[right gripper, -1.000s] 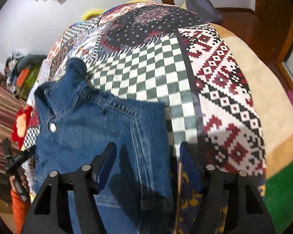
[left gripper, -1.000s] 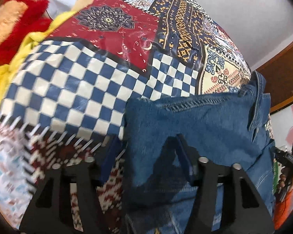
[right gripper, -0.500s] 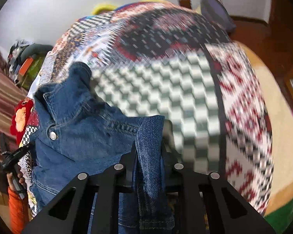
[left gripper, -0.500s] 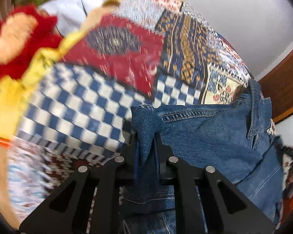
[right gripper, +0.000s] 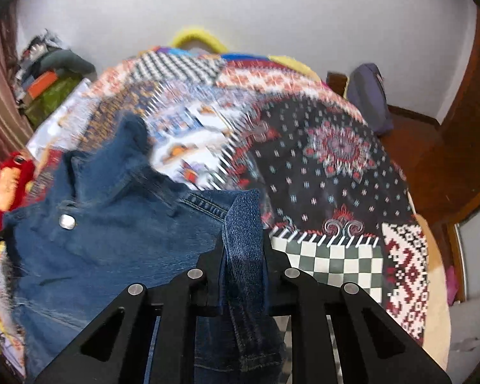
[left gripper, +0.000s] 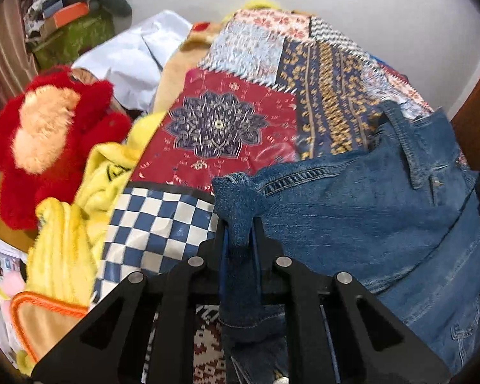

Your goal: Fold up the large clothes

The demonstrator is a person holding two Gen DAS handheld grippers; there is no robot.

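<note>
Your left gripper (left gripper: 239,233) is closed on a bunched fold of the denim jacket (left gripper: 361,224), and the cloth stands up between the two fingers and also hangs down behind them. Your right gripper (right gripper: 243,243) is closed on another fold of the jacket (right gripper: 112,243) in the same way, with a strip of denim rising between its fingers.

The jacket lies on the patchwork quilt (left gripper: 227,128). In the left view its collar (left gripper: 412,147) points to the far right part of the quilt, and the body spreads to the right of the gripper. In the right view the collar is at the far left, and a metal button (right gripper: 67,221) shows on the front.

Beside the left edge of the quilt you have a red plush toy (left gripper: 44,140) and a yellow cloth (left gripper: 70,249). The right view is blurred over the far part of the quilt (right gripper: 329,160).
</note>
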